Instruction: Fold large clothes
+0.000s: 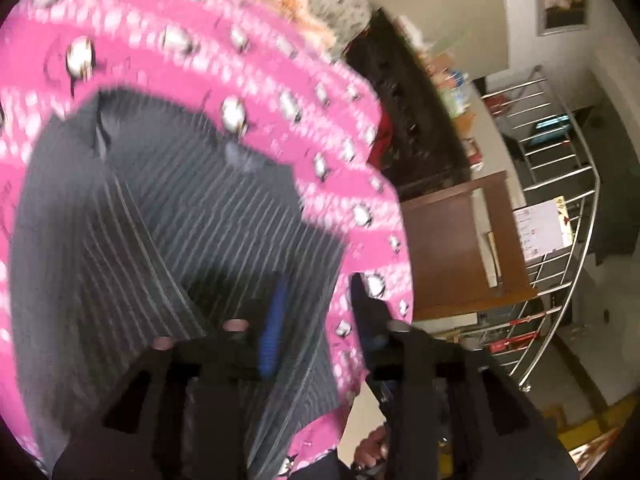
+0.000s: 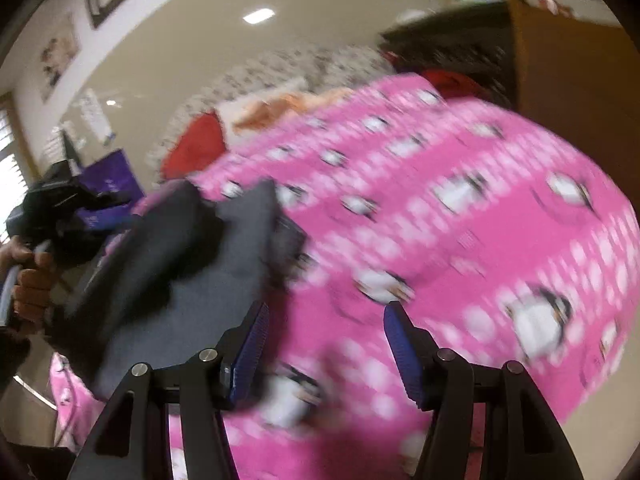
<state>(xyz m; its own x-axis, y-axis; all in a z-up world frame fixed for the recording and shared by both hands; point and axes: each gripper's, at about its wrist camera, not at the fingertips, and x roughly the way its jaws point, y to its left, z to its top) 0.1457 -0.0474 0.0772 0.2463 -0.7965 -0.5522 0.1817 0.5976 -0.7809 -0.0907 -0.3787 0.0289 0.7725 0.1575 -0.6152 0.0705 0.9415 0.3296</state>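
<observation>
A dark grey pinstriped garment (image 1: 172, 216) lies folded on a pink penguin-print blanket (image 1: 248, 80). My left gripper (image 1: 316, 320) is open, low over the garment's near edge; its blue pad (image 1: 276, 320) lies against the cloth. In the right wrist view the garment (image 2: 192, 268) is at the left on the blanket (image 2: 460, 240), partly lifted and blurred. My right gripper (image 2: 324, 340) is open and empty just right of the garment, above the blanket. The left gripper (image 2: 60, 212) and its hand show at the far left of that view.
Orange and red clothes (image 2: 248, 120) and a speckled sheet (image 2: 280, 68) lie at the blanket's far end. A brown wooden board (image 1: 460, 240), a dark sofa (image 1: 408, 120) and a metal stair railing (image 1: 560, 200) stand beside the bed. A purple bag (image 2: 112, 176) is at left.
</observation>
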